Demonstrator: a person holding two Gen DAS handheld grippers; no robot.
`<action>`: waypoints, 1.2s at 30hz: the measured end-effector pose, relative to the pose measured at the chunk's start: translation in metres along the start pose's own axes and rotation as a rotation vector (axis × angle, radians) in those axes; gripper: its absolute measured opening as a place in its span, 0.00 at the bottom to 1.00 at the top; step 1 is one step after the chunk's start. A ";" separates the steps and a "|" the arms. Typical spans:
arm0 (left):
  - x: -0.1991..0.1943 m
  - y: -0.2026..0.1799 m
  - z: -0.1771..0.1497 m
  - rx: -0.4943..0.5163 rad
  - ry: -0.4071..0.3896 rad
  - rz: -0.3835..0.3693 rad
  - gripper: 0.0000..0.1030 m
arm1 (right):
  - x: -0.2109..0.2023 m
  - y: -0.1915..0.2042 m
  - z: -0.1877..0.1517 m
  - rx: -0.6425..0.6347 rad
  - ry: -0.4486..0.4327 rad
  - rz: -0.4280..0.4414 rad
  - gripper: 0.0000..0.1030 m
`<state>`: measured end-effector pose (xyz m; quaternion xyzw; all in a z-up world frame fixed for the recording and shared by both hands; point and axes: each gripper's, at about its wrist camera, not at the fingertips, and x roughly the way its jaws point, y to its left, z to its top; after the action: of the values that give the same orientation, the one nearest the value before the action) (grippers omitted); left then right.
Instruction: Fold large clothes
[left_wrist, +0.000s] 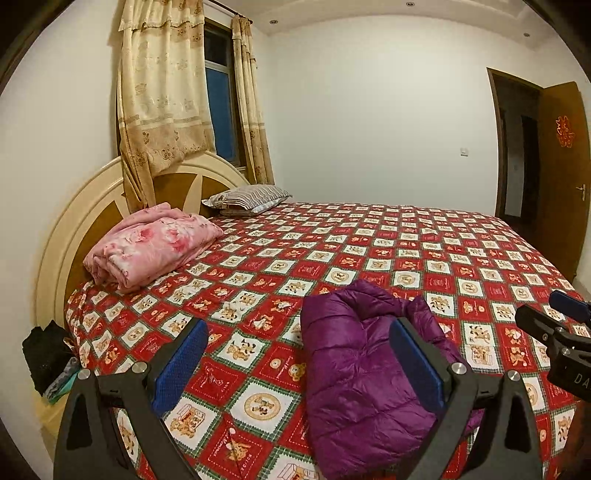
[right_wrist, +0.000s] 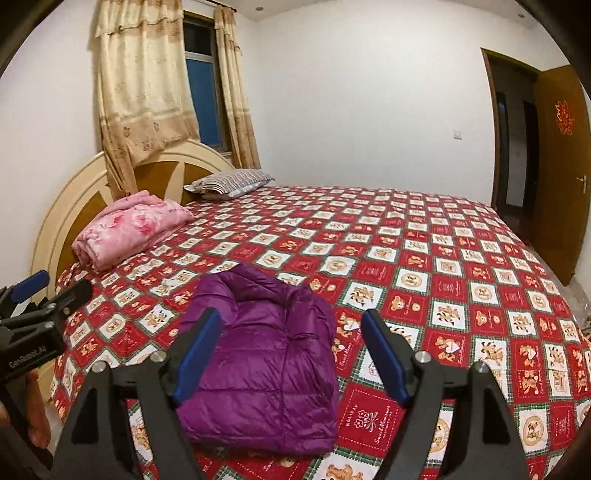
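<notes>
The left gripper (left_wrist: 299, 354) is spread wide, its blue pads (left_wrist: 181, 365) well apart and nothing between them; its right finger crosses in front of the purple down jacket (left_wrist: 354, 369), though whether it touches the cloth cannot be told. The right gripper (right_wrist: 291, 354) is likewise wide open and holds nothing, with the jacket (right_wrist: 266, 362) seen between its fingers at 12 o'clock, lying below them on the bed.

The jacket is folded into a compact, roughly square bundle (collar end toward the headboard side) and rests on the red patterned bedspread (right_wrist: 443, 258) near the bed's near edge. In the right wrist view the left gripper (right_wrist: 40, 295) shows at 9 o'clock, beside the bed's near corner; in the left wrist view the right gripper (left_wrist: 561, 332) sits at 3 o'clock.

A folded pink blanket (left_wrist: 147, 247) lies at 10 o'clock by the headboard (left_wrist: 66, 236), well apart from the jacket, and a striped pillow (left_wrist: 247, 199) lies farther back at 11 o'clock. From 12 to 3 o'clock the bedspread runs bare toward the far edge and the open door (right_wrist: 557, 166). Dark items (left_wrist: 44, 354) sit low beside the bed at 8 o'clock.
</notes>
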<state>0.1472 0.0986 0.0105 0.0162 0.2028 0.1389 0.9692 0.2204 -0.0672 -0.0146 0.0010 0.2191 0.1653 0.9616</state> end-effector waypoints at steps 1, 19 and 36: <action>-0.001 -0.001 0.000 0.002 0.000 0.001 0.96 | -0.001 0.001 -0.001 -0.006 -0.001 0.000 0.78; -0.003 -0.001 -0.004 0.007 0.005 0.002 0.96 | -0.016 0.002 -0.003 -0.006 -0.023 0.012 0.79; -0.001 0.000 -0.005 0.010 0.011 0.003 0.96 | -0.013 0.003 -0.004 -0.007 -0.016 0.014 0.81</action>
<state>0.1441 0.0986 0.0064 0.0206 0.2089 0.1396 0.9677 0.2063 -0.0689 -0.0127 0.0004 0.2107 0.1729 0.9621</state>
